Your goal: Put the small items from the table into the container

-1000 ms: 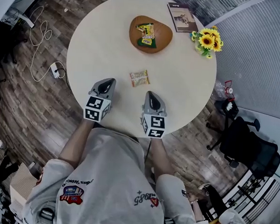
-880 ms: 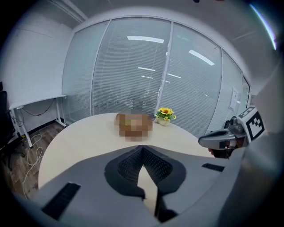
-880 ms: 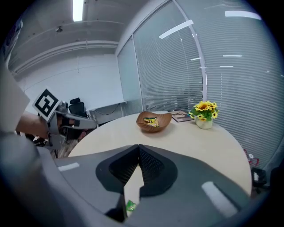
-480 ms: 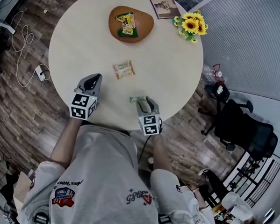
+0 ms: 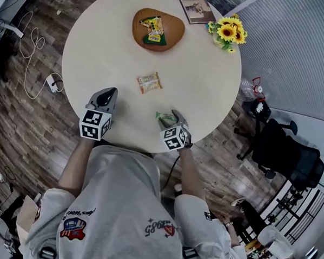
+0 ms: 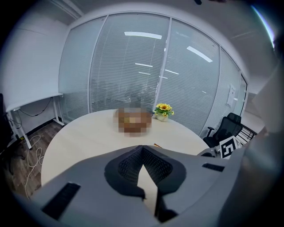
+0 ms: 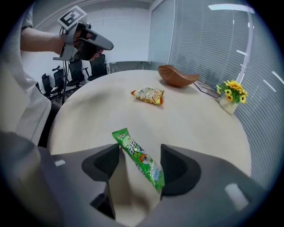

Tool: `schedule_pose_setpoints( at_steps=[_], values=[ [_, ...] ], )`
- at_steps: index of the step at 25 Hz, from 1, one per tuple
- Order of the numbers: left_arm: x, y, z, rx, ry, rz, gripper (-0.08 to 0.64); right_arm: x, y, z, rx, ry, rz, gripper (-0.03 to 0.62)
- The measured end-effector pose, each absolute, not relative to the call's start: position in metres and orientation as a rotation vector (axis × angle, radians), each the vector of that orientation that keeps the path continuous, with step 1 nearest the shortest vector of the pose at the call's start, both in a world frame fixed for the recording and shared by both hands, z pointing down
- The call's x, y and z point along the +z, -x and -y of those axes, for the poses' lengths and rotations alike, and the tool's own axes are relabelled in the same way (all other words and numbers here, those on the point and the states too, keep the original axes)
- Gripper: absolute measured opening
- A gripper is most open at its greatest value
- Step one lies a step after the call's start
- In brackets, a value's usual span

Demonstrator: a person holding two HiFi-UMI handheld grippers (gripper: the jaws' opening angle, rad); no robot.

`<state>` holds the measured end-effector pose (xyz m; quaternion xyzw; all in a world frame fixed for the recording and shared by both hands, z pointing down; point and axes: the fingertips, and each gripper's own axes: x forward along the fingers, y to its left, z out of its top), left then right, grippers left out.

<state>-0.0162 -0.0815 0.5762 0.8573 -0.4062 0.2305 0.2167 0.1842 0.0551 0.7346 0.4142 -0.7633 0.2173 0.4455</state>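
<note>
A green snack packet [image 7: 135, 153] lies on the round table [image 5: 101, 47] near its front edge. It sits slantwise between the jaws of my right gripper [image 7: 140, 155], which are opening wide and not pressing it. In the head view that packet [image 5: 163, 117] shows just ahead of the right gripper [image 5: 172, 121]. An orange packet [image 5: 149, 82] lies mid-table. The brown wooden bowl [image 5: 175, 29] at the far side holds snack packets. My left gripper [image 5: 105, 98] hovers over the near left of the table, its jaws [image 6: 142, 153] shut on nothing.
A vase of sunflowers [image 5: 227, 33] and a booklet [image 5: 195, 6] stand at the table's far right. An office chair [image 5: 282, 154] is off to the right. Cables and a power strip [image 5: 50, 82] lie on the wooden floor at the left.
My right gripper has dropped toward the table's near edge and its jaws have spread apart. The green packet now shows between them on the table. The left gripper has hardly moved.
</note>
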Motion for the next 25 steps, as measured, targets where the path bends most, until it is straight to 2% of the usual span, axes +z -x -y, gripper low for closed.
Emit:
schedule_pose_setpoints(
  at_steps=[2,6,8,16,25],
  values=[
    [0.576,0.02,0.083,0.64,-2.368,1.132,0.006,0.736,-0.182,-0.057,0.615,-1.008,1.899,0.263],
    [0.578,0.025,0.088,0.636,-2.36,1.137,0.006,0.736,-0.168,-0.064,0.638,-0.953,1.911,0.112],
    [0.579,0.028,0.09,0.632,-2.353,1.142,0.006,0.735,-0.161,-0.066,0.615,-0.954,1.904,0.062],
    [0.58,0.035,0.099,0.62,-2.342,1.153,0.006,0.714,-0.146,-0.034,0.626,-1.065,1.948,0.041],
    [0.569,0.037,0.126,0.539,-2.33,1.185,0.006,0.609,-0.14,0.113,0.543,-1.345,2.131,0.041]
  ],
)
